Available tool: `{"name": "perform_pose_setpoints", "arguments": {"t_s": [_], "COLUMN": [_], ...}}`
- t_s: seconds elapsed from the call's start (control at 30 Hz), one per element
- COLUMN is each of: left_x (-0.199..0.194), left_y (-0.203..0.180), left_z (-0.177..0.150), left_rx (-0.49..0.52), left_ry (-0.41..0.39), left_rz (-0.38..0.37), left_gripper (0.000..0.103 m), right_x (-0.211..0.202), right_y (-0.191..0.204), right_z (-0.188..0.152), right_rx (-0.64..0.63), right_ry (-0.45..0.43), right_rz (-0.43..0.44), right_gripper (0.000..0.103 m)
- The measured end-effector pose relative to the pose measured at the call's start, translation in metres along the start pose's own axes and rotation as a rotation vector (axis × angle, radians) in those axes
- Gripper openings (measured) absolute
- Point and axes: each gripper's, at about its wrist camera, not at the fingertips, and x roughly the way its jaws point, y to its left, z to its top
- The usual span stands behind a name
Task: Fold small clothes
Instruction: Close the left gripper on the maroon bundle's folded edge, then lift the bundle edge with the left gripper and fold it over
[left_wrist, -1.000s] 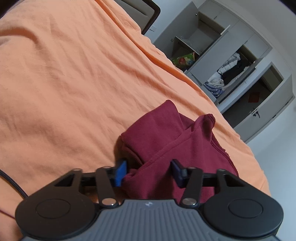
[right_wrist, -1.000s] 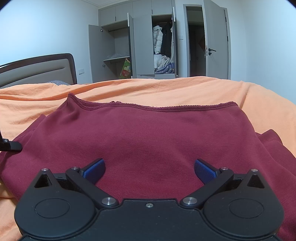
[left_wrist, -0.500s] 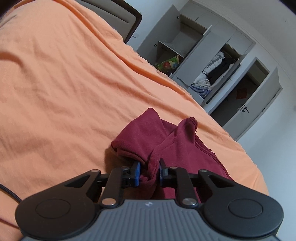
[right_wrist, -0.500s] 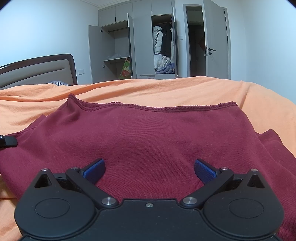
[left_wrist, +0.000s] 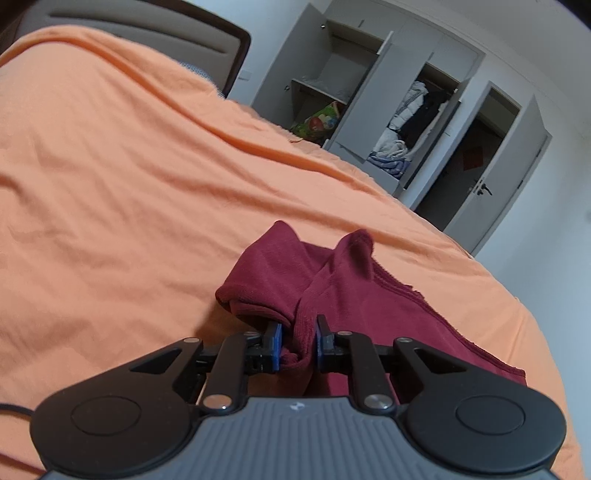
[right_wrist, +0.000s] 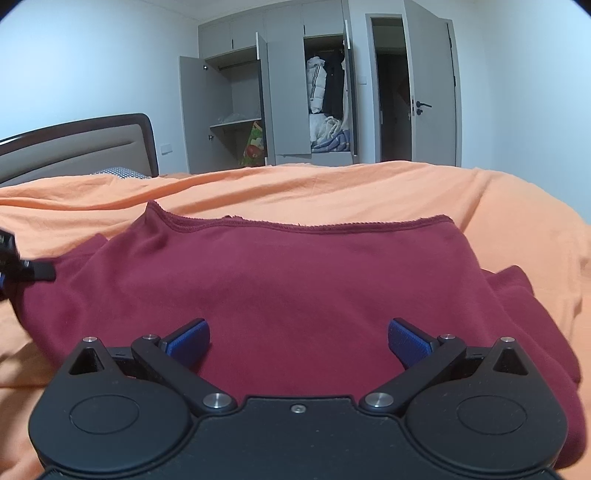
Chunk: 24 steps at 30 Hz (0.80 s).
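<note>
A dark red garment (right_wrist: 288, 280) lies spread on the orange bedsheet (right_wrist: 369, 188), its hemmed edge at the far side. In the left wrist view the garment (left_wrist: 351, 295) is bunched at its left end, and my left gripper (left_wrist: 298, 347) is shut on a raised fold of that cloth. My right gripper (right_wrist: 298, 338) stands open low over the near middle of the garment, with nothing between its blue pads (right_wrist: 188, 338). The left gripper's tip (right_wrist: 26, 271) shows at the left edge of the right wrist view.
The orange bedsheet (left_wrist: 129, 206) covers the whole bed, with a padded headboard (right_wrist: 74, 151) at the far left. Behind the bed stands a grey wardrobe (right_wrist: 280, 92) with open doors and clothes inside, next to an open room door (right_wrist: 432, 96).
My left gripper has gone from open around the garment's bunched end to shut on it, then lifted the fold a little. The right gripper has stayed still and open.
</note>
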Motion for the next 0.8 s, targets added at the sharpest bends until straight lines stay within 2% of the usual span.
{"name": "perform_pose_setpoints", "arguments": {"t_s": [0.17,0.3,0.43,0.53,0.67,0.8], "left_x": [-0.007,-0.009,-0.017,-0.028,-0.04,-0.038], "left_y": [-0.023,-0.057,-0.115,-0.168,-0.224,-0.249], "left_z": [0.007,0.017,0.016,-0.004,-0.055,-0.109], "left_rx": [0.061,0.151,0.282,0.442,0.667,0.764], "left_ry": [-0.028,-0.025,-0.035,-0.034,0.036,0.163], "left_rz": [-0.037,-0.112,-0.23,-0.349,-0.506,-0.608], "left_gripper": [0.016,0.016,0.015,0.015,0.015,0.014], "right_x": [-0.011,-0.026,-0.051,-0.074,-0.104,-0.128], "right_y": [-0.007,-0.014,-0.031,-0.047,-0.073,-0.096], "right_z": [-0.004,-0.005,-0.009,-0.015,-0.03,-0.052], "right_rx": [0.007,0.001,0.003,-0.01,-0.028,-0.043], "right_ry": [-0.008,-0.022,-0.044,-0.055,-0.049,-0.015], "right_rz": [-0.019,-0.031,-0.051,-0.101,-0.208,-0.314], "right_gripper": [0.103,0.103,0.103,0.103,0.103,0.103]}}
